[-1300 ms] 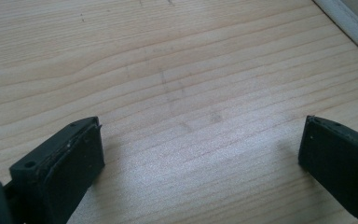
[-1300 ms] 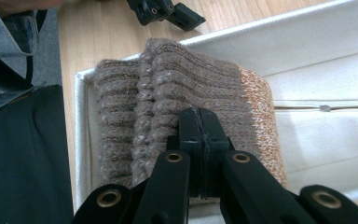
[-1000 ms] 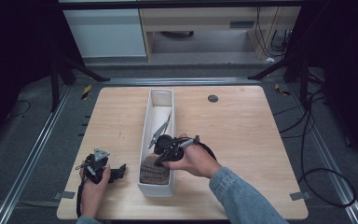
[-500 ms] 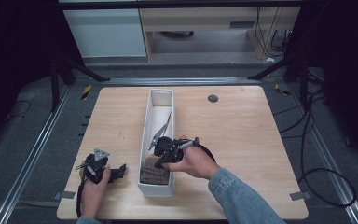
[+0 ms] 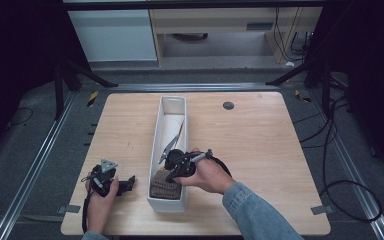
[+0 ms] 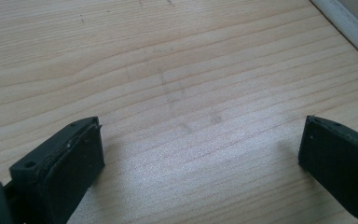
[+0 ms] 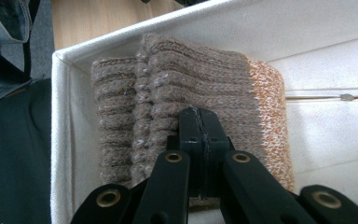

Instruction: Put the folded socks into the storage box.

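Note:
A folded brown knitted sock with an orange-and-white end lies at the near end of a long white box; from above the sock sits against the box's front wall. My right gripper is shut, its pads pressed together with nothing between them, their tips just over the sock. In the high view the right gripper reaches into the box from the right. My left gripper rests on the table to the left of the box. Its jaws stand open over bare wood.
The wooden table has a small dark disc at the far right of the box. A pale slanted piece lies in the box's middle. The box's rim crosses the left gripper view's top right corner. Cables lie on the floor at the right.
The right hand has shifted only slightly over the box's near end. The left hand has stayed still.

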Demonstrator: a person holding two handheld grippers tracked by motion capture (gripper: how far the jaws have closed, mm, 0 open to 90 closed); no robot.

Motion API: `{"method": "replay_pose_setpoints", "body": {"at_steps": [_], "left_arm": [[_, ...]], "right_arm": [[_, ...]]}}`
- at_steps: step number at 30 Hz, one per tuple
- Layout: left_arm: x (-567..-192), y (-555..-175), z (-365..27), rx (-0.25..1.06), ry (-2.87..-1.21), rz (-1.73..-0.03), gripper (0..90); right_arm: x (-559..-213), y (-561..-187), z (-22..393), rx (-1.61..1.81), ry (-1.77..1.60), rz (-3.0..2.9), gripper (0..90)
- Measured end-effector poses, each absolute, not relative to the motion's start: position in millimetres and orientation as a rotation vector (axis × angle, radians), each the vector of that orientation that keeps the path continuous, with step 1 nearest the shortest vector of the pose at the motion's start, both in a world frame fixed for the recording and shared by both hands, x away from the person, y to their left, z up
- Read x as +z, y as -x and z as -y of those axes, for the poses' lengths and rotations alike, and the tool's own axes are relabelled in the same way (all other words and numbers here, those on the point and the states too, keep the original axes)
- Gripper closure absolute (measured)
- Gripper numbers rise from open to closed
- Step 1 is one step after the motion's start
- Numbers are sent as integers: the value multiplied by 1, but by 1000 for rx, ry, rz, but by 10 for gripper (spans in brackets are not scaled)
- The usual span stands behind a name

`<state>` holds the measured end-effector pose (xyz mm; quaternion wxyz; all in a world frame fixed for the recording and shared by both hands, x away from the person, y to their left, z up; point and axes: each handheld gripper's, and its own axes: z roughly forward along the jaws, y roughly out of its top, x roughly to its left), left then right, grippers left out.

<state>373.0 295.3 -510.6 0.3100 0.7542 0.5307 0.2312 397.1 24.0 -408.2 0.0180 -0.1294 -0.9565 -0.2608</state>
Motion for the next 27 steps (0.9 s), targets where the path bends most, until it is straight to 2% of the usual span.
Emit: {"method": "replay_pose_setpoints", "body": {"at_steps": [14, 27], "left_arm": [[-511, -373, -295, 611, -1992, -1401, 0], [-511, -373, -295, 610, -1992, -1401, 0]], "right_arm": [[-419, -394, -25, -777, 408, 2990, 900], [-411, -394, -17, -862, 426, 2975, 890]]}}
